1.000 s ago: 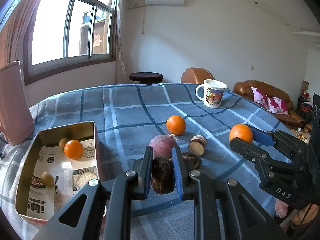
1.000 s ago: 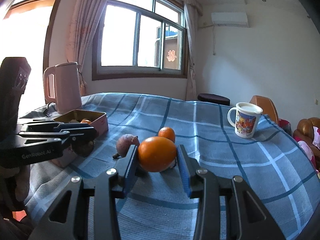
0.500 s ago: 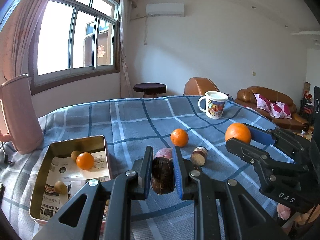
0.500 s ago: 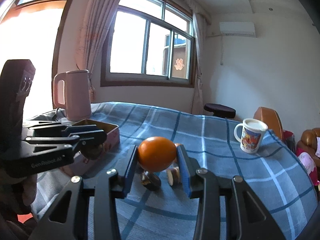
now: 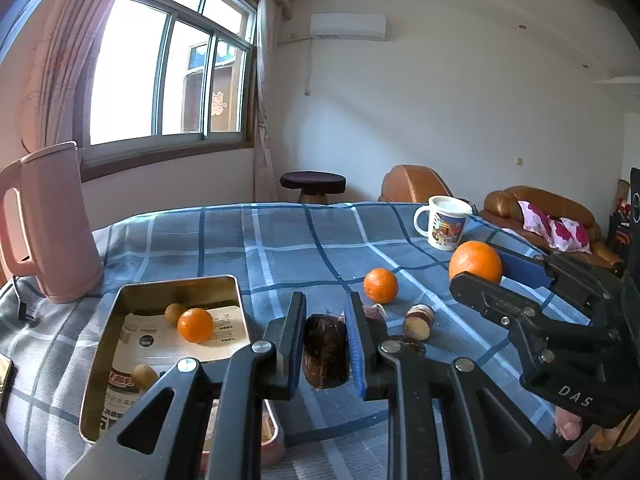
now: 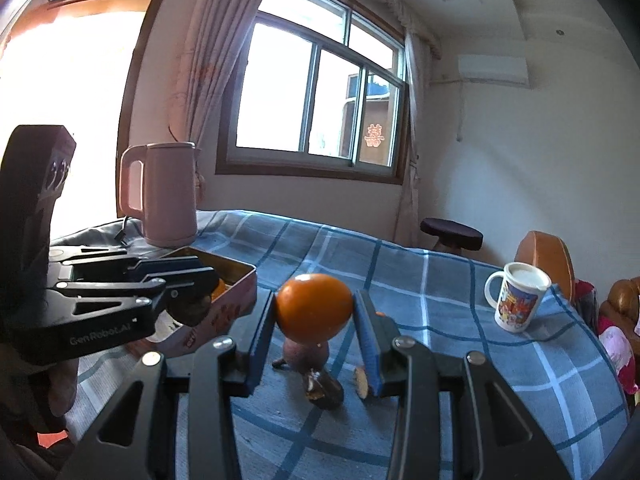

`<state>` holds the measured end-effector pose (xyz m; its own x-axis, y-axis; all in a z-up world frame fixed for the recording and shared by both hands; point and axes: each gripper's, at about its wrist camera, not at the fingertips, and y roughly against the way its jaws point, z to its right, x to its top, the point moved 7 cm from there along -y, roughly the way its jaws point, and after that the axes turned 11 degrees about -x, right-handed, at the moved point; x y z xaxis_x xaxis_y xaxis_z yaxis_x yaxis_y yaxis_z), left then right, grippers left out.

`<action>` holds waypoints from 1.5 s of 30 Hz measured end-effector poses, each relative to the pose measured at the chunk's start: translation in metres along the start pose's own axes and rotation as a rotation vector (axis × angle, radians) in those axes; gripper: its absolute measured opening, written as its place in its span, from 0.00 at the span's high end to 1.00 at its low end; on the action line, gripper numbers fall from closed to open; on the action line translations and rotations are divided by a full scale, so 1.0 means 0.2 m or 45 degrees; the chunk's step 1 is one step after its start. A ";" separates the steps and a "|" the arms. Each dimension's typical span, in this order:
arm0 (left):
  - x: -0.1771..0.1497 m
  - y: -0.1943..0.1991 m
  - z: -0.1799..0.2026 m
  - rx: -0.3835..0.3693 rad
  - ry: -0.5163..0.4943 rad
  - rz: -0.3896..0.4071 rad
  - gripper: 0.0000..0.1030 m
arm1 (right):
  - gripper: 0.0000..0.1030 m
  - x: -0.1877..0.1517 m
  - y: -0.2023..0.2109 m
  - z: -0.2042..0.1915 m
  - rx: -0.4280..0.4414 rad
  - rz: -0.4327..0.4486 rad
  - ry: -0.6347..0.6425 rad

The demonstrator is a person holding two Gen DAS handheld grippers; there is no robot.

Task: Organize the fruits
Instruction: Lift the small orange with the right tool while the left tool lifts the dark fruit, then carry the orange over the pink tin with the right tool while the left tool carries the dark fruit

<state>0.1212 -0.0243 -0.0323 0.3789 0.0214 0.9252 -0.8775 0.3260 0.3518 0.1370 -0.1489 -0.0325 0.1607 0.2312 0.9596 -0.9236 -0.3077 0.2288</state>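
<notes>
Lettering "DAS" reads on the right gripper [image 5: 476, 276] body in the left wrist view; "GenRobot.AI" reads on the left gripper [image 6: 196, 300] body in the right wrist view. Printed paper lining the rectangular gold metal tin [image 5: 100, 364] carries text too small to read. The white mug with a colourful cartoon print [image 5: 444, 222] shows no legible words.

Left jaws pinch a dark brown rough-skinned fruit piece [image 5: 325, 354]; its kind is hard to make out. Right jaws pinch a large round orange [image 6: 315, 307]. Both are held above the blue checked tablecloth [image 5: 280, 240].

A reddish-purple root [image 6: 306, 354] is partly hidden behind the held orange. The tin's near corner is cut off by the left gripper.

Versus one second ago: both grippers sit higher, and the tin appears nearer the left gripper.

A small orange [image 5: 195, 325] lies in the tin.
</notes>
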 end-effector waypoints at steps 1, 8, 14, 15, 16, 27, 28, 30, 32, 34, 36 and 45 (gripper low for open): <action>0.00 0.00 -0.01 0.003 0.002 0.002 0.80 | 0.59 0.01 -0.01 -0.01 0.005 0.000 0.006; 0.01 0.03 -0.09 0.036 0.036 0.013 0.80 | 0.59 0.05 -0.04 -0.09 0.046 0.004 0.042; 0.02 0.05 -0.17 0.060 0.063 0.023 0.80 | 0.59 0.09 -0.08 -0.16 0.084 0.001 0.058; 0.02 0.05 -0.18 0.064 0.066 0.024 0.80 | 0.59 0.10 -0.09 -0.17 0.094 0.000 0.061; 0.02 0.06 -0.19 0.070 0.070 0.025 0.80 | 0.59 0.11 -0.10 -0.18 0.100 0.000 0.065; 0.00 0.12 -0.38 0.141 0.140 0.039 0.80 | 0.59 0.16 -0.19 -0.39 0.199 -0.019 0.118; 0.00 0.12 -0.39 0.146 0.144 0.039 0.80 | 0.59 0.16 -0.19 -0.42 0.208 -0.021 0.126; -0.01 0.13 -0.42 0.157 0.155 0.040 0.80 | 0.59 0.17 -0.21 -0.45 0.226 -0.027 0.132; -0.01 0.14 -0.45 0.166 0.165 0.042 0.80 | 0.59 0.17 -0.22 -0.48 0.236 -0.034 0.136; -0.02 0.15 -0.47 0.175 0.172 0.041 0.80 | 0.59 0.16 -0.24 -0.50 0.246 -0.043 0.138; -0.03 0.15 -0.49 0.183 0.178 0.041 0.80 | 0.59 0.15 -0.25 -0.52 0.253 -0.051 0.142; -0.06 0.16 -0.57 0.206 0.204 0.024 0.80 | 0.59 0.12 -0.30 -0.61 0.286 -0.086 0.163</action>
<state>0.1224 0.0927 -0.0481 0.3927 0.1799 0.9019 -0.9156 0.1686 0.3651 0.1544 -0.0123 -0.0435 0.1607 0.3687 0.9156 -0.8096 -0.4813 0.3359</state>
